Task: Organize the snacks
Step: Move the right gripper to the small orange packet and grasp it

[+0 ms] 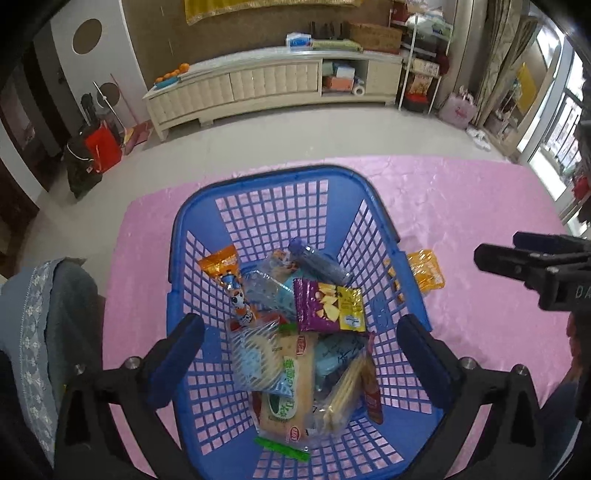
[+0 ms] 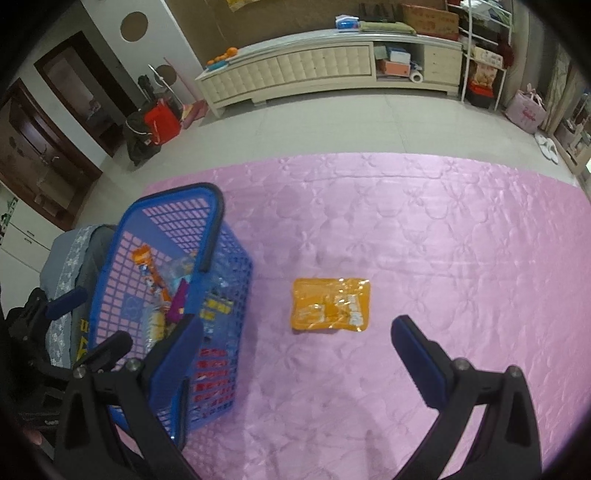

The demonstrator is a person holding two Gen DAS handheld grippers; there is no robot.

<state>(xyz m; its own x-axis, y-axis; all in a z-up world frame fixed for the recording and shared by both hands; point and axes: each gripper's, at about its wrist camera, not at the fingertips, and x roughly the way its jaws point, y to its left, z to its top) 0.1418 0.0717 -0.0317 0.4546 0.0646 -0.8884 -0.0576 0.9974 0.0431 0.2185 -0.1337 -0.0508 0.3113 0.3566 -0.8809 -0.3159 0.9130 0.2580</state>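
Both tools, the left tool [image 1: 301, 354] over the blue basket [image 1: 192, 221] and the right tool [image 2: 297, 347], stand wide and empty. Just beside the basket, on the pink bench [image 2: 443, 240], lies the orange packet [image 2: 330, 304]; it looks light, thin and slippery, so its edge seems best to grip.

A long cream cabinet [image 2: 328, 70] stands against the brown far wall [image 1: 229, 33], oranges [image 1: 173, 74] on its left end. Pale tiled floor [image 2: 332, 125]. A metal shelf [image 2: 484, 55] stands right; daylight enters windows [image 1: 565, 122].
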